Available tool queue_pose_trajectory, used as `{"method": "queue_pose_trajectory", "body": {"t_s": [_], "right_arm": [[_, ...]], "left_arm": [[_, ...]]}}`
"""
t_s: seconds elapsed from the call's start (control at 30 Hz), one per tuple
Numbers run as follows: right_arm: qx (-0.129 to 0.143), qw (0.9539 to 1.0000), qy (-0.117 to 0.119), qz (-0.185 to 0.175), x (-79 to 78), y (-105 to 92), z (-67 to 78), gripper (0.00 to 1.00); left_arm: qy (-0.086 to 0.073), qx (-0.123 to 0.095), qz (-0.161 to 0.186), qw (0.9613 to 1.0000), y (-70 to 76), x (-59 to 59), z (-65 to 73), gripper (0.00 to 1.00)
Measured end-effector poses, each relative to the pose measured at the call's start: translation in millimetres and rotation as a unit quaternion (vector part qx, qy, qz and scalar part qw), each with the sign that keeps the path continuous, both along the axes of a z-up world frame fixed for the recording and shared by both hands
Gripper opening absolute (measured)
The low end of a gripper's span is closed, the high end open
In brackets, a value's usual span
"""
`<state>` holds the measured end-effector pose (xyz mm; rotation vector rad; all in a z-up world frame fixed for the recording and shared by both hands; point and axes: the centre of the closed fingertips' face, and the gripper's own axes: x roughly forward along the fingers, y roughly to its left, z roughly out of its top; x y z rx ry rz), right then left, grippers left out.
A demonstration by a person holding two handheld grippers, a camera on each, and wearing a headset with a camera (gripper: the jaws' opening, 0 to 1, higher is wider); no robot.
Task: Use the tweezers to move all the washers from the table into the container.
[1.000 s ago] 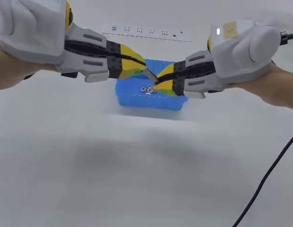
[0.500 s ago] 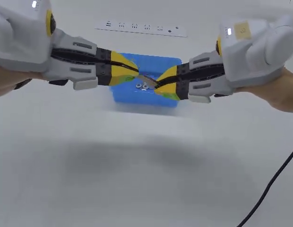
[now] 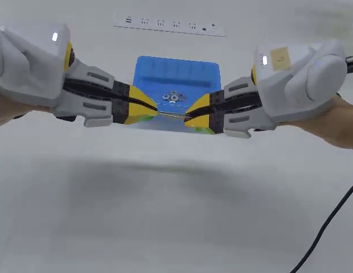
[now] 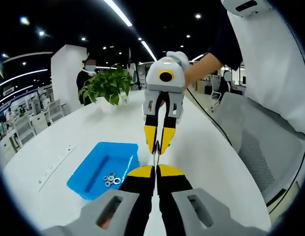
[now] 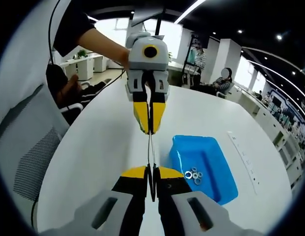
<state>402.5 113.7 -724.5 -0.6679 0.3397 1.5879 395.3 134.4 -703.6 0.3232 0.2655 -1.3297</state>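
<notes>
The white table (image 3: 165, 216) is wide and smooth. A blue container (image 3: 176, 74) stands on it, just behind the tips of the left gripper (image 3: 154, 109) and the right gripper (image 3: 188, 115). Farther behind them lies a white power strip (image 3: 168, 25). A black cable (image 3: 330, 217) runs over the table on the near side of the right gripper, well apart from the container.

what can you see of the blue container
The container is a shallow rectangular tray, blue, plastic by its look, open on top. It sits flat on the white table, a small cluster of silver washers near the middle of its floor. In the head view the left gripper and right gripper, shut on tweezers, cover its near rim.
</notes>
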Motion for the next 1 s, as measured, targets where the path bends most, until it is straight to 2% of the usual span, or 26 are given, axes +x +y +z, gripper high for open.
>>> {"method": "queue_pose_trajectory", "body": {"t_s": [0.1, 0.23, 0.27, 0.33, 0.4, 0.5, 0.77, 0.93, 1.0], "right_arm": [[-0.028, 0.9995, -0.013, 0.007, -0.2, -3.5, -16.2, 0.07], [-0.052, 0.9984, -0.016, 0.017, -4.2, -5.7, -35.7, 0.07], [-0.052, 0.9985, -0.014, 0.013, -3.6, -5.5, -38.4, 0.07], [-0.057, 0.9983, -0.012, 0.009, -2.6, -5.8, -45.9, 0.07], [-0.064, 0.9978, -0.013, 0.005, 1.0, -6.3, -52.8, 0.07], [-0.065, 0.9978, -0.013, 0.007, 1.3, -6.4, -54.8, 0.07], [-0.081, 0.9966, -0.015, 0.009, 6.6, -11.6, -63.4, 0.08], [-0.108, 0.9937, -0.027, 0.014, 7.1, -18.0, -74.6, 0.1], [-0.102, 0.9945, -0.023, 0.01, 6.2, -16.9, -73.9, 0.11]], "left_arm": [[0.015, 0.007, 0.008, 0.9998, -3.0, -0.4, -17.6, 0.05], [0.03, 0.025, 0.01, 0.9992, -7.2, -2.6, -41.5, 0.04], [0.03, 0.028, 0.016, 0.999, -6.1, -0.1, -45.2, 0.04], [0.043, 0.028, 0.012, 0.9986, -8.5, -2.0, -53.7, 0.04], [0.045, 0.033, 0.014, 0.9983, -10.9, -1.2, -60.7, 0.04], [0.054, 0.043, 0.02, 0.9974, -10.7, 0.5, -71.3, 0.04], [0.058, 0.041, 0.035, 0.9969, -11.4, 4.1, -74.9, 0.04], [0.058, 0.039, 0.048, 0.9964, -10.0, 6.3, -73.2, 0.04], [0.061, 0.037, 0.05, 0.9962, -9.4, 5.3, -71.5, 0.04]]}}
